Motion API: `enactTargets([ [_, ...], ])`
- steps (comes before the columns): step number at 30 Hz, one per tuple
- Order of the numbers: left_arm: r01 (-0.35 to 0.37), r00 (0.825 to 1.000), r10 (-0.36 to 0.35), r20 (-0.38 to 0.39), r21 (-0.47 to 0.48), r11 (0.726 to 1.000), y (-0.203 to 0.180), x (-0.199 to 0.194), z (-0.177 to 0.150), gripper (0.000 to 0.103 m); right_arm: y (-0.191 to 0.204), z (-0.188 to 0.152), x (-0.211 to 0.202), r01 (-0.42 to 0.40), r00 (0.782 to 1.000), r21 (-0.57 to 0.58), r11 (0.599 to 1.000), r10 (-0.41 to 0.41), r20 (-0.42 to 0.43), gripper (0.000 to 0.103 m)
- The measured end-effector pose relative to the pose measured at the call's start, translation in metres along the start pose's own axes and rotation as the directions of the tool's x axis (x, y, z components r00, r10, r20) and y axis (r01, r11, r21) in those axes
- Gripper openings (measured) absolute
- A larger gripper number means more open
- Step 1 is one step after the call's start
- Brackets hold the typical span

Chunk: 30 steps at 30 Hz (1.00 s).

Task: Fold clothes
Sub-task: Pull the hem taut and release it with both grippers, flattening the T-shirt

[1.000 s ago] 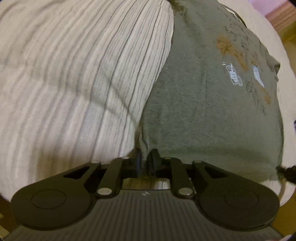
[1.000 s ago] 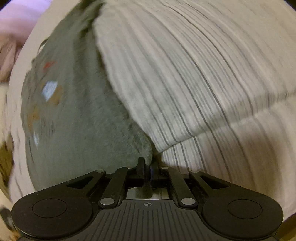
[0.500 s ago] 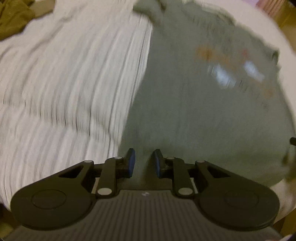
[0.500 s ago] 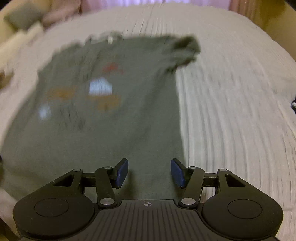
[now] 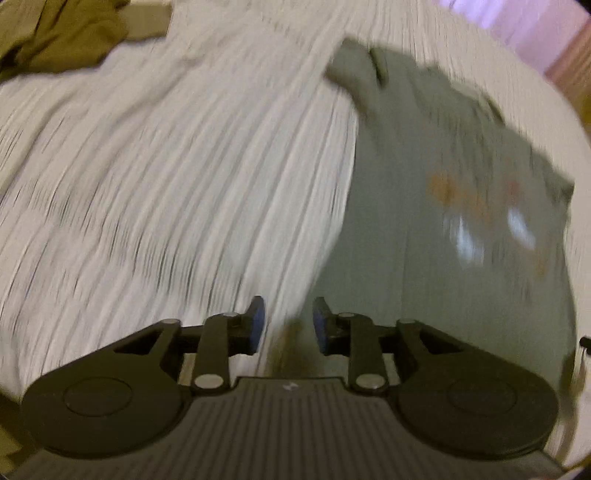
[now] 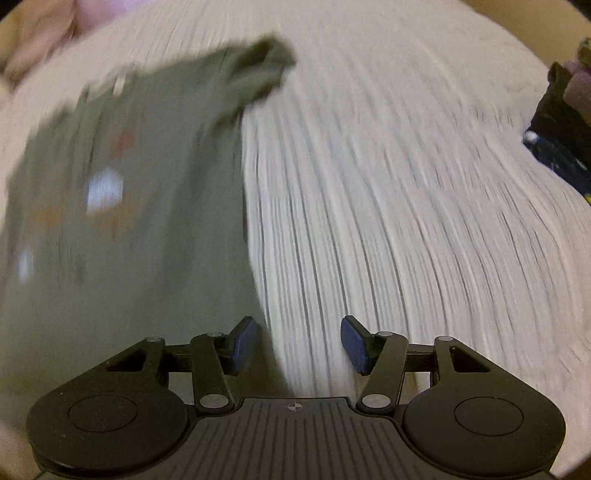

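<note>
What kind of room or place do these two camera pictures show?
Probably a bedroom. A grey-green T-shirt lies spread on a wide, soft surface with a pale striped cover, most likely a bed. More clothes lie at its edges: an olive garment and a dark pile.

Matt green cloth T-shirt (image 5: 436, 258) lies on ribbed, striped white cloth bedspread (image 5: 184, 192).

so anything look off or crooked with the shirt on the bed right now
Mostly fine: the green shirt lies flat on the striped bedspread. One sleeve is bunched and curled rather than spread out. Frames are blurred, so finer wrinkles can't be judged.
</note>
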<state>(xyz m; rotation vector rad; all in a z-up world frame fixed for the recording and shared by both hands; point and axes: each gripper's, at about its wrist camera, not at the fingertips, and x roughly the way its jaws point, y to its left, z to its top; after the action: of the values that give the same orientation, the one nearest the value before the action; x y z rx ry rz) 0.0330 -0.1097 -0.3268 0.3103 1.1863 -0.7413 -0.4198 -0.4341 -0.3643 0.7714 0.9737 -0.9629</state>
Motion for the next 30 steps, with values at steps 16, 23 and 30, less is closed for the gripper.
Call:
enactTargets([
  [16,0.309,0.949,-0.258,0.181,-0.37,0.876,0.012,0.175,0.203,0.041,0.038,0.05,0.047,0.114,0.993,0.131,0.985,-0.11,-0.037,0.056],
  [23,0.337,0.919,-0.239,0.313,-0.309,0.89,0.004,0.176,0.208,0.0,0.04,0.04,0.058,0.147,0.989,0.096,0.984,-0.143,-0.047,0.056],
  [30,-0.081,0.949,0.081,0.306,-0.012,0.997,-0.011,0.14,0.155,0.004,0.039,0.04,0.065,0.118,0.992,0.045,0.992,-0.115,-0.059,0.056],
])
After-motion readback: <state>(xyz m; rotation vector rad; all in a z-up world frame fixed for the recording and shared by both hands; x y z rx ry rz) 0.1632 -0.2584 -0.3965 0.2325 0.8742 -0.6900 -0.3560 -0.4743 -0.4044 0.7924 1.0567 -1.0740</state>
